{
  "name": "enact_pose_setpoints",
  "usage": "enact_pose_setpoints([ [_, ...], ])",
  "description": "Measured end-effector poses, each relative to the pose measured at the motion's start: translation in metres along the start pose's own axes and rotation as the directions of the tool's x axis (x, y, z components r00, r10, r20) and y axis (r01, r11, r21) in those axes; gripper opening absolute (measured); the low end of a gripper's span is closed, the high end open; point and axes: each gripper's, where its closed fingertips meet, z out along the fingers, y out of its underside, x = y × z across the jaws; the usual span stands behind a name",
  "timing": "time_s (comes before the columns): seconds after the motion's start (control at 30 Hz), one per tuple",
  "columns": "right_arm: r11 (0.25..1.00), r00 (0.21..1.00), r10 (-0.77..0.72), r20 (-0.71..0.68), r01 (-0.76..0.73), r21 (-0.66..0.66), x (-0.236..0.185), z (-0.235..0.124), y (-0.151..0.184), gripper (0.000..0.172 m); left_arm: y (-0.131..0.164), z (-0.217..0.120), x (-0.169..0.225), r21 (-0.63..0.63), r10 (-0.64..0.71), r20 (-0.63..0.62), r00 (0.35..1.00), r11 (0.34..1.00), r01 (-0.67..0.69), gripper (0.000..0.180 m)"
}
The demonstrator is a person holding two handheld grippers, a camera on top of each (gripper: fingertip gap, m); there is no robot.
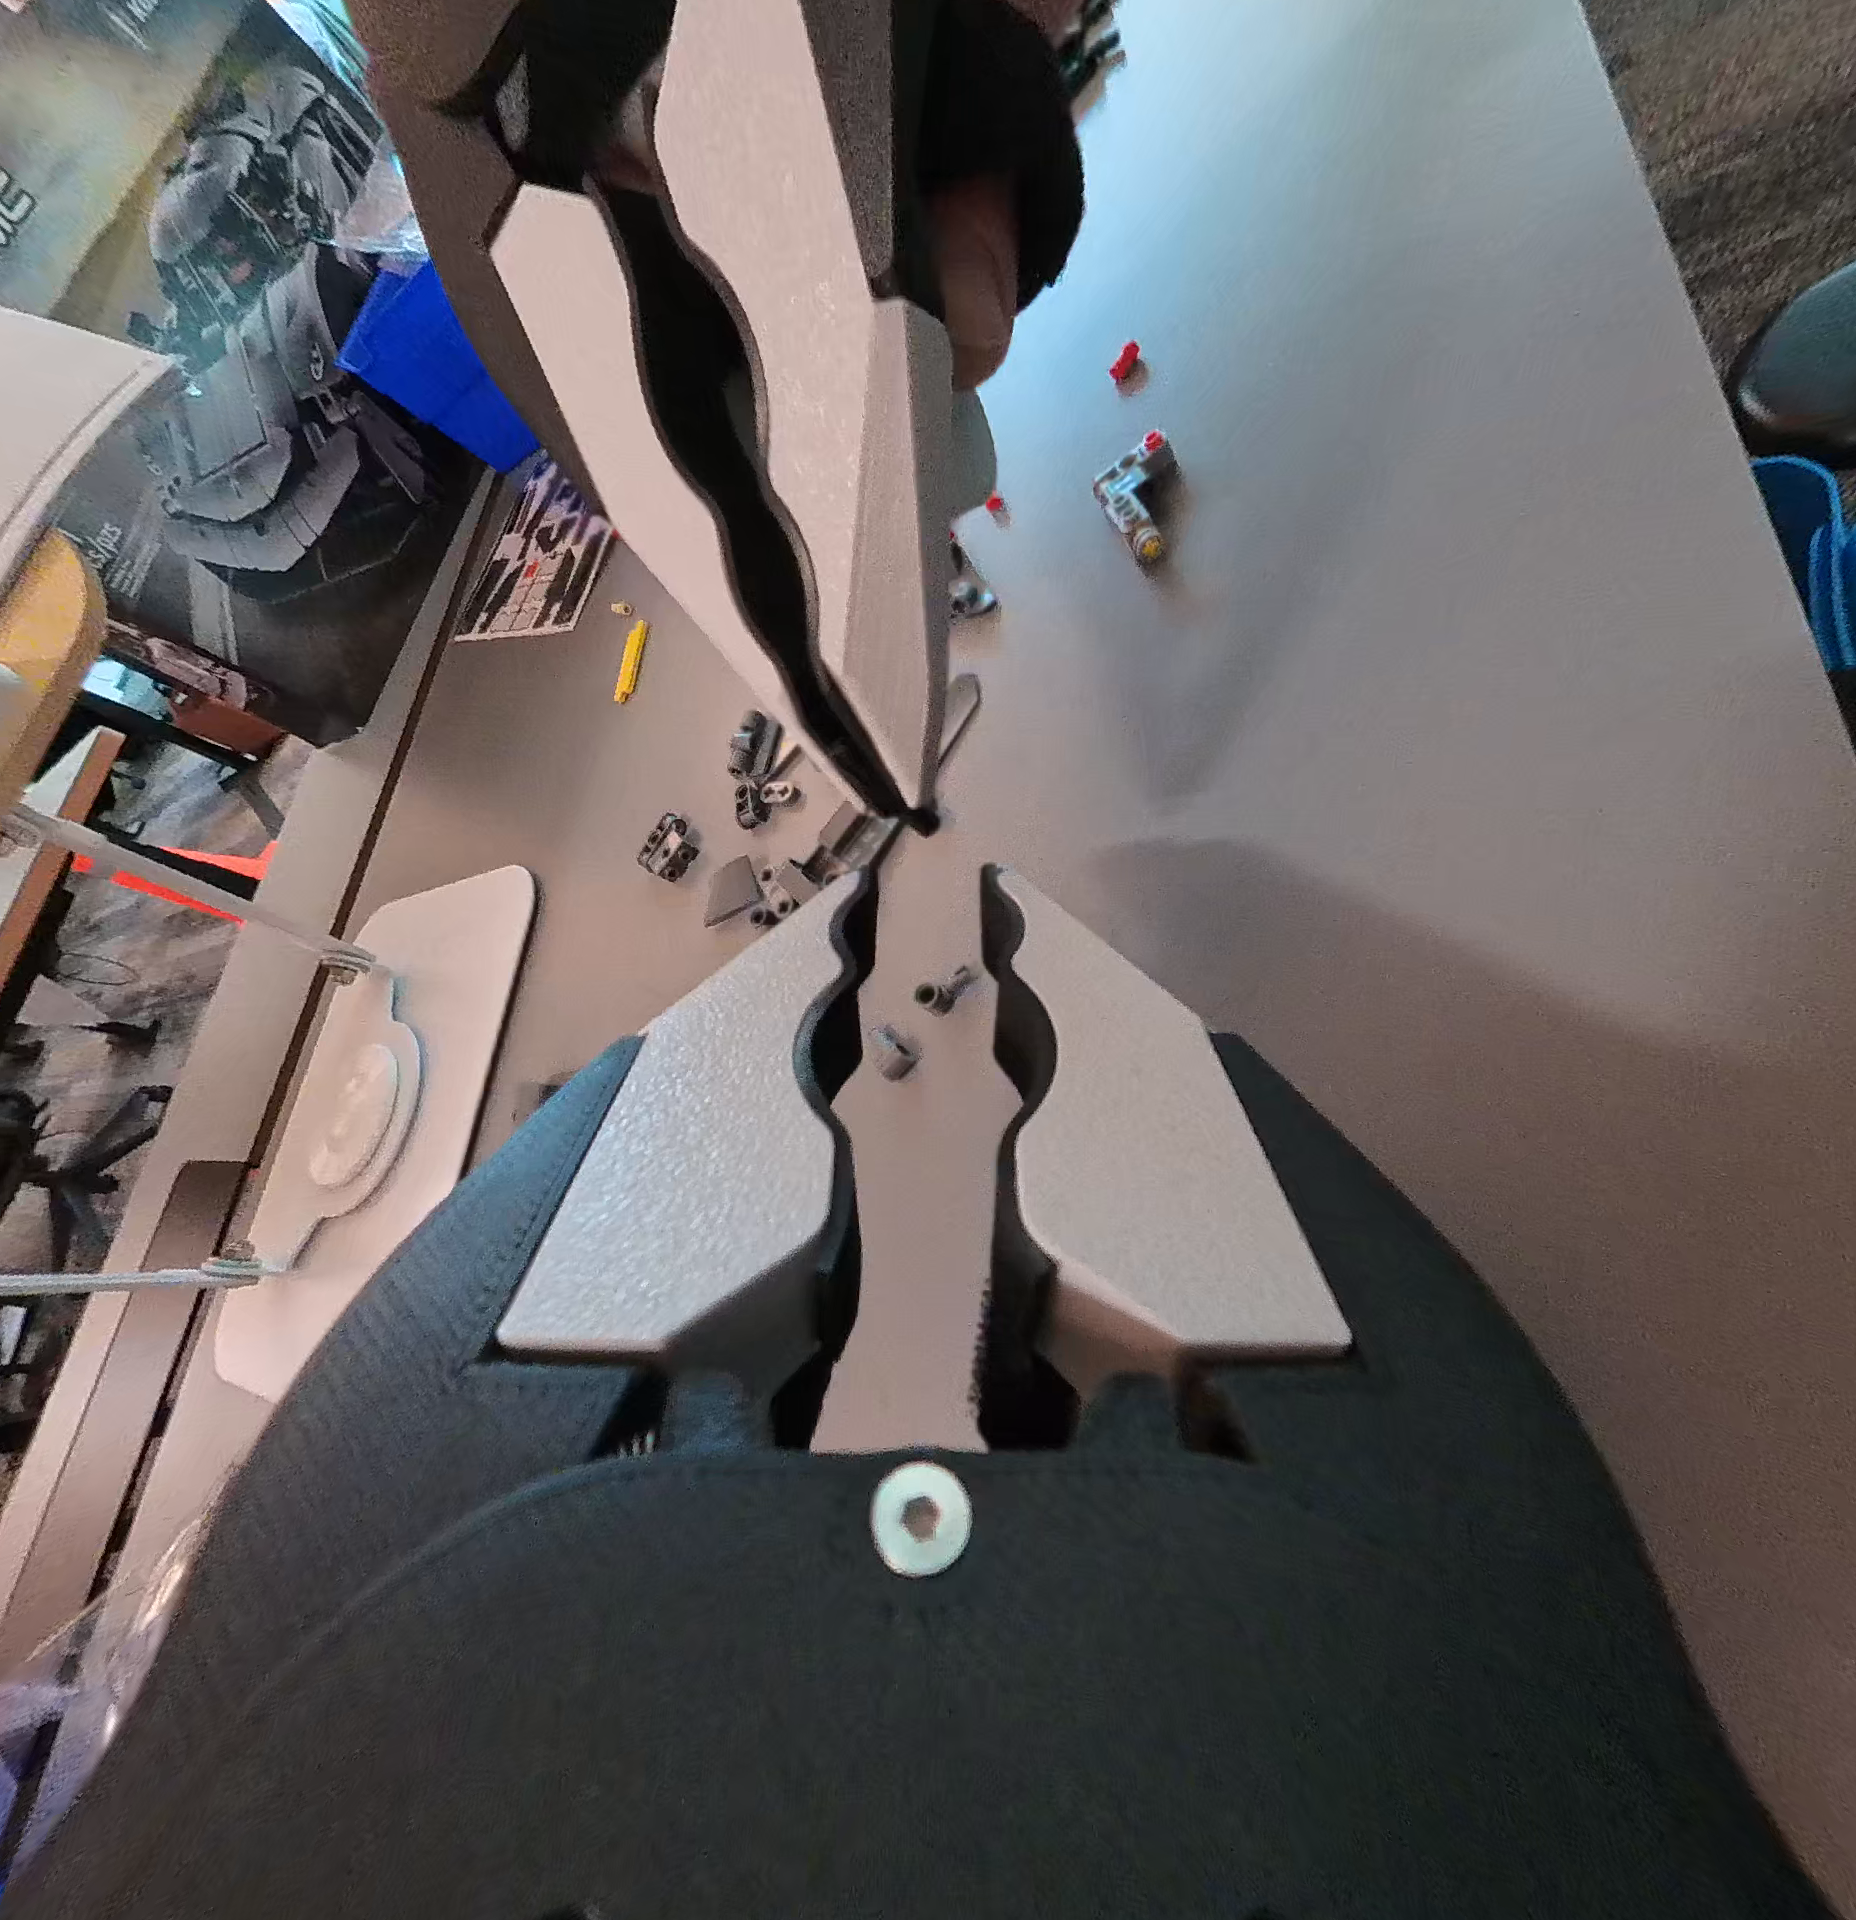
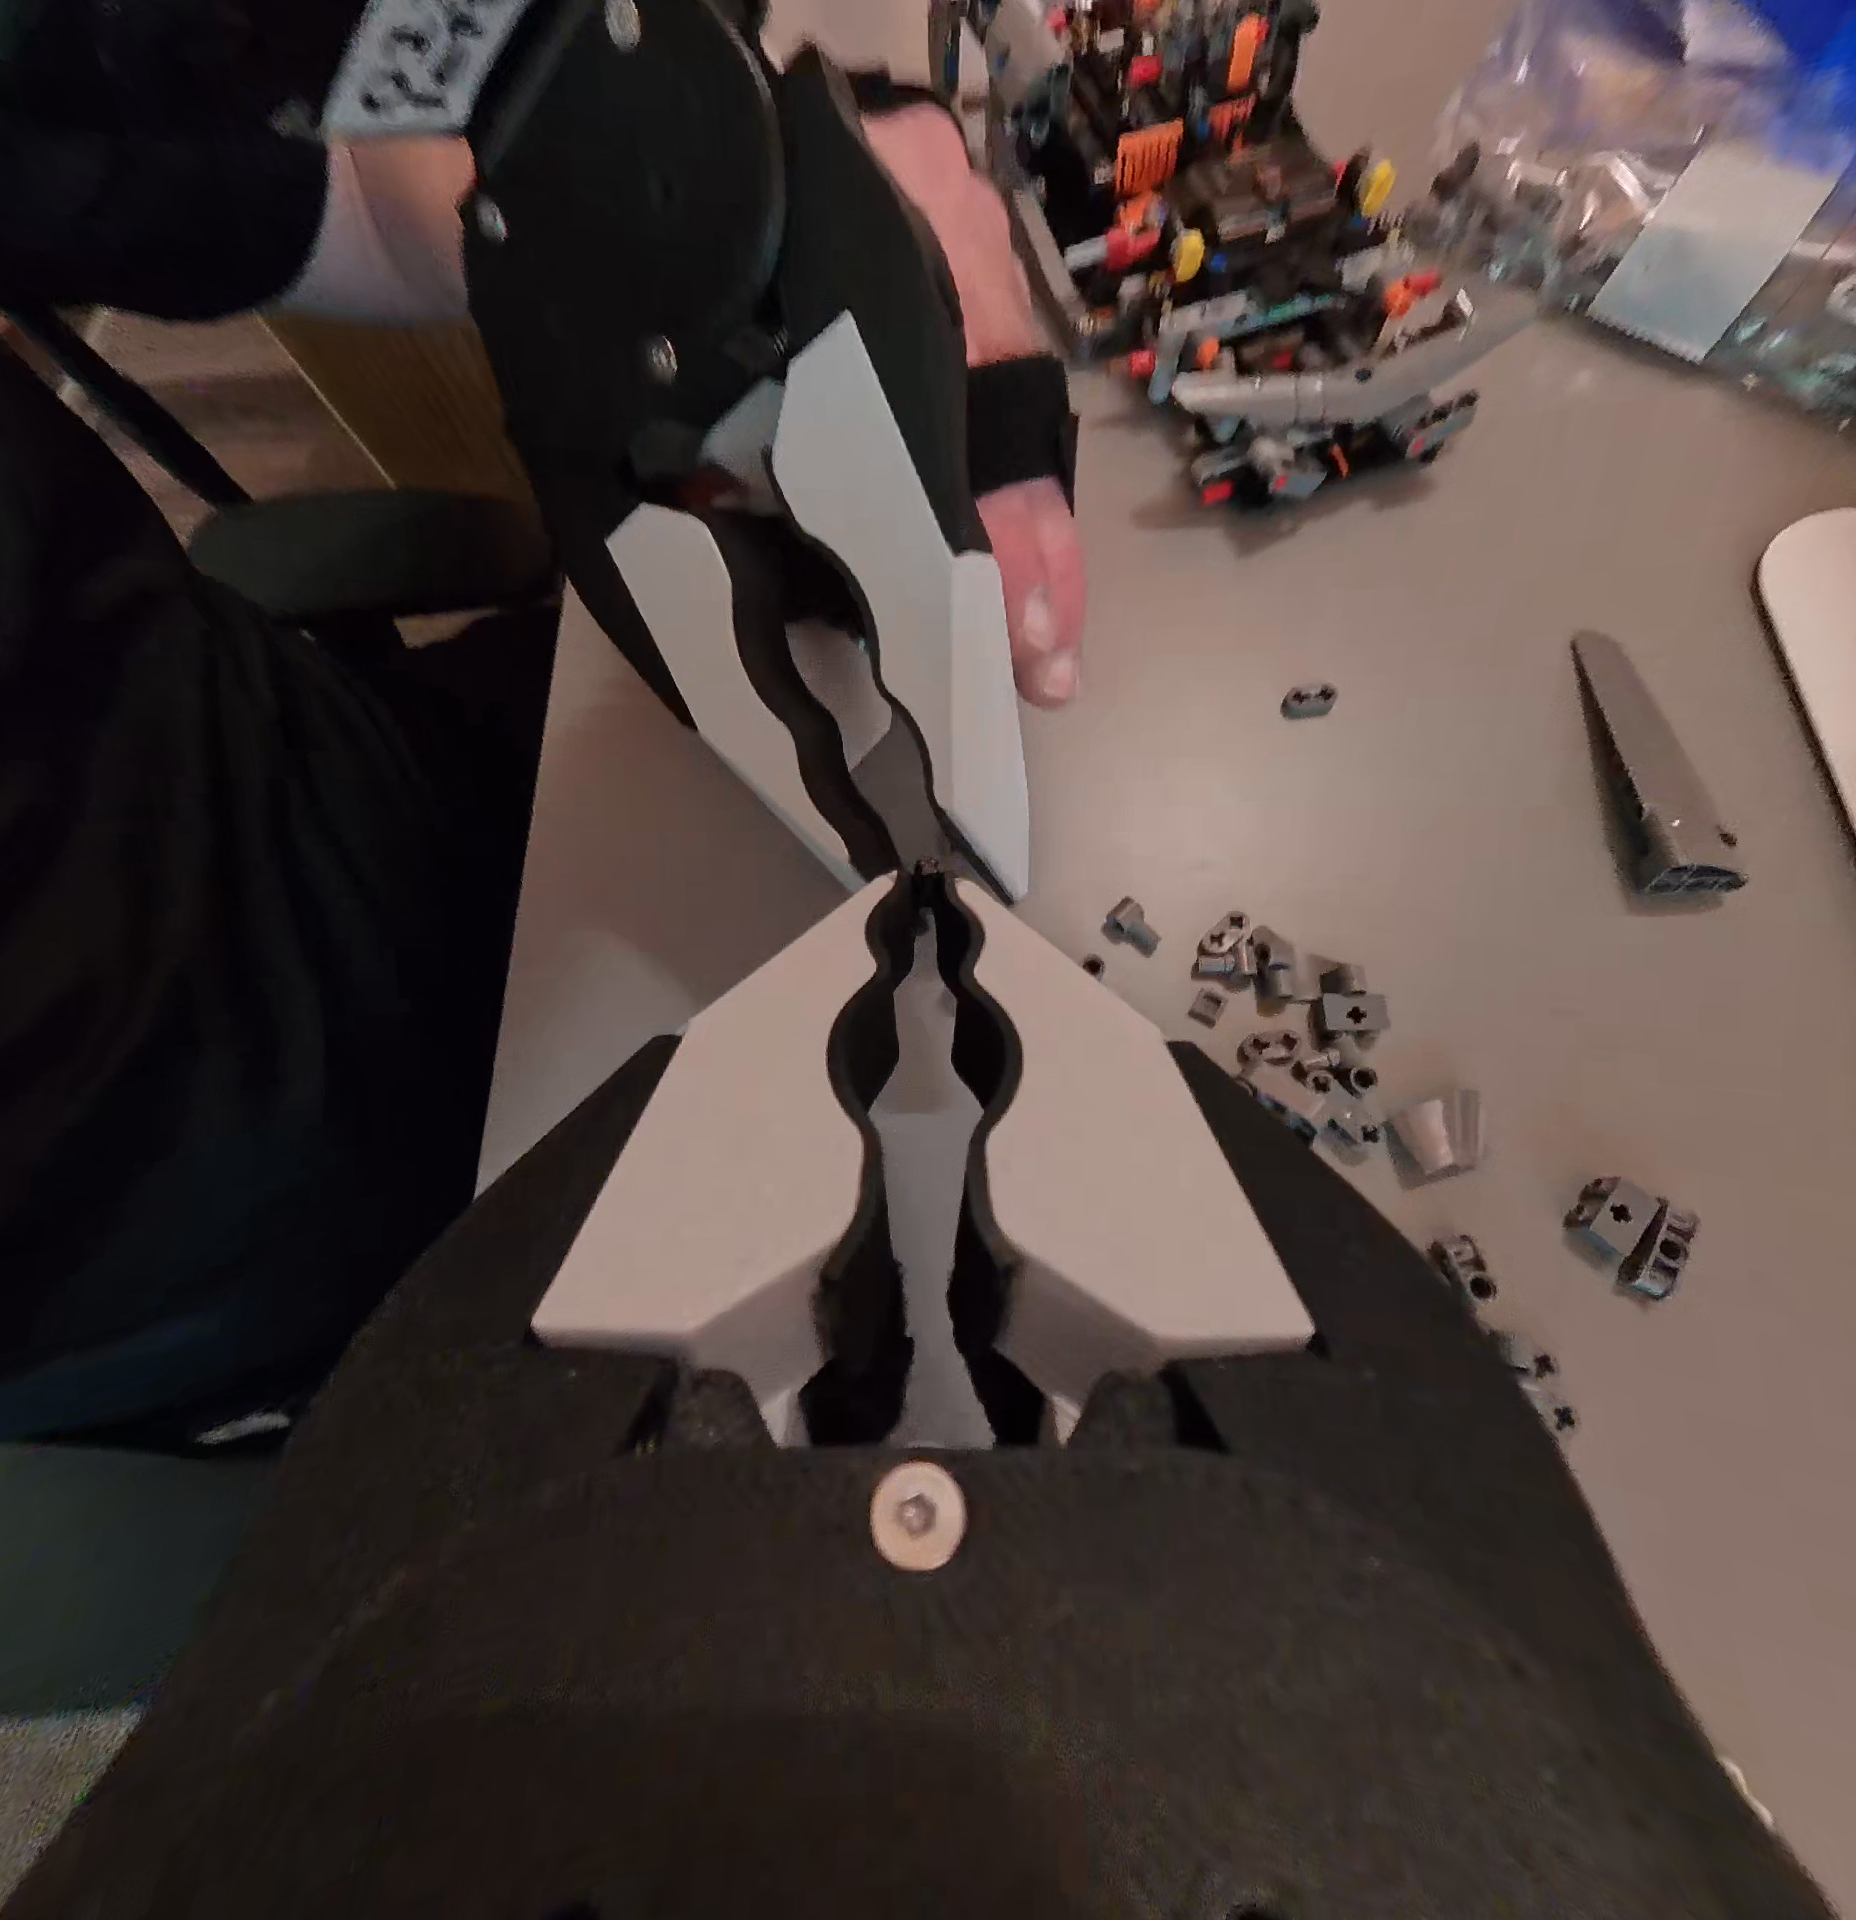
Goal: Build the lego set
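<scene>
My right gripper is shut on a small black pin that sticks out just past its fingertips. In the left wrist view it comes down from the top, with its tips closed on the same pin. My left gripper is open and empty, its tips right below the held pin. Two small grey pins lie on the table between its fingers, untouched. In the right wrist view the left gripper reaches in from above and meets my right fingertips tip to tip.
Loose grey pieces lie beside the grippers. A long dark panel, a built brick model, a printed box, a blue bin, a yellow axle, a grey corner assembly and a white board stand around. Left and right tips are no more than a few centimetres apart. Both grippers' tips are roughly 20 cm from the long dark panel.
</scene>
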Motion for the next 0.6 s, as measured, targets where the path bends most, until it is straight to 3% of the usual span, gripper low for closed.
enact_pose_setpoints([
  [0.03, 1.0, 1.0, 0.0, 0.0, 0.0, 0.022, 0.0, -0.002, -0.003, 0.001, -0.001, 0.001, 0.0, 0.001, -0.012, -0.003, 1.0, 1.0, 0.012, 0.02],
  [0.23, 0.995, 1.0, -0.002, -0.013, 0.003, 0.097, 0.0, -0.006, -0.011, 0.001, 0.003, 0.0, -0.005, 0.001, -0.049, -0.003, 0.999, 0.999, 0.049, 0.019],
  [0.43, 0.959, 0.998, 0.065, -0.026, -0.055, 0.277, 0.002, -0.012, -0.034, 0.0, -0.019, -0.01, -0.023, 0.114, -0.07, 0.121, 0.99, 0.992, 0.056, 0.012],
  [0.6, 0.925, 0.992, 0.105, -0.077, -0.069, 0.373, 0.008, -0.015, -0.043, 0.0, -0.02, -0.016, -0.037, 0.134, -0.092, 0.207, 0.974, 0.989, 0.065, 0.001],
])
